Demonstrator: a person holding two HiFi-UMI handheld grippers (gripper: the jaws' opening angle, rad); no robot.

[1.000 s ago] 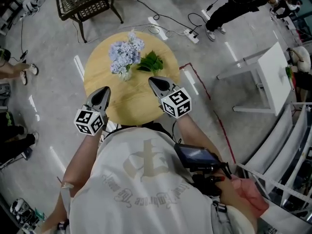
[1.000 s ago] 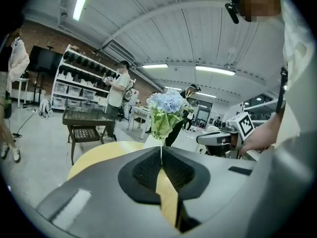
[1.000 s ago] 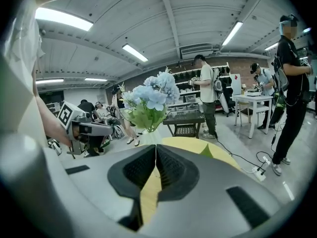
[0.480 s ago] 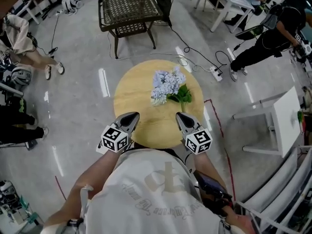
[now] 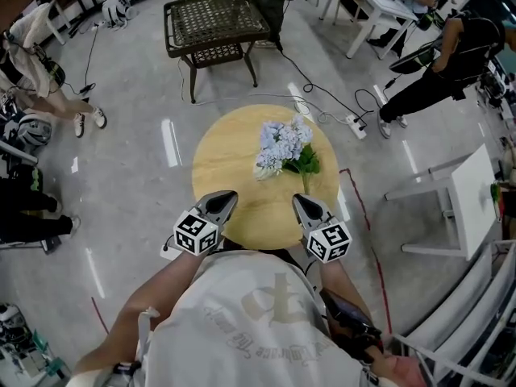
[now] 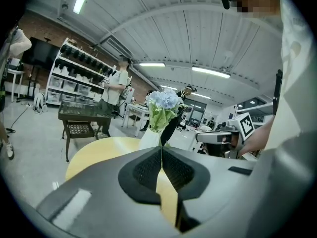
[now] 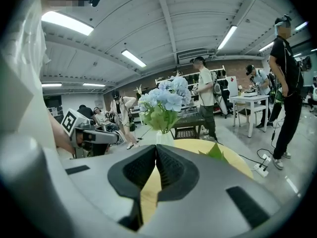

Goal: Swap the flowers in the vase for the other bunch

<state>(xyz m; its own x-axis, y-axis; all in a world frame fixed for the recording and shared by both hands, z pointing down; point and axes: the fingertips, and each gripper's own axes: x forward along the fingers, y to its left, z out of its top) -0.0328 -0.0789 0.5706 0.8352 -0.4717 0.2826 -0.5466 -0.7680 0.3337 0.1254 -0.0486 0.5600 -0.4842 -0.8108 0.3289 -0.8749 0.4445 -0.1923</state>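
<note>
A bunch of pale blue flowers [image 5: 281,142] stands in a white vase [image 6: 148,139] on the round wooden table [image 5: 230,164]. A second bunch, green leaves [image 5: 305,163] on a stem, lies on the table right of the vase. My left gripper [image 5: 223,201] is shut and empty over the table's near edge, short of the vase. My right gripper [image 5: 301,203] is also shut and empty, just short of the leaves. The left gripper view shows the flowers [image 6: 163,101] ahead of the shut left gripper [image 6: 161,150]. The right gripper view shows flowers [image 7: 164,101], a leaf [image 7: 216,152] and the right gripper [image 7: 156,148].
A dark wicker side table [image 5: 216,22] stands beyond the round table. Cables and a power strip [image 5: 355,125] lie on the floor at the right, with a white table [image 5: 474,185] further right. People stand at the left edge and the far right.
The head view has swung, so the table sits more central and further off. Both grippers have drawn back from over the tabletop to its near edge, still shut.
</note>
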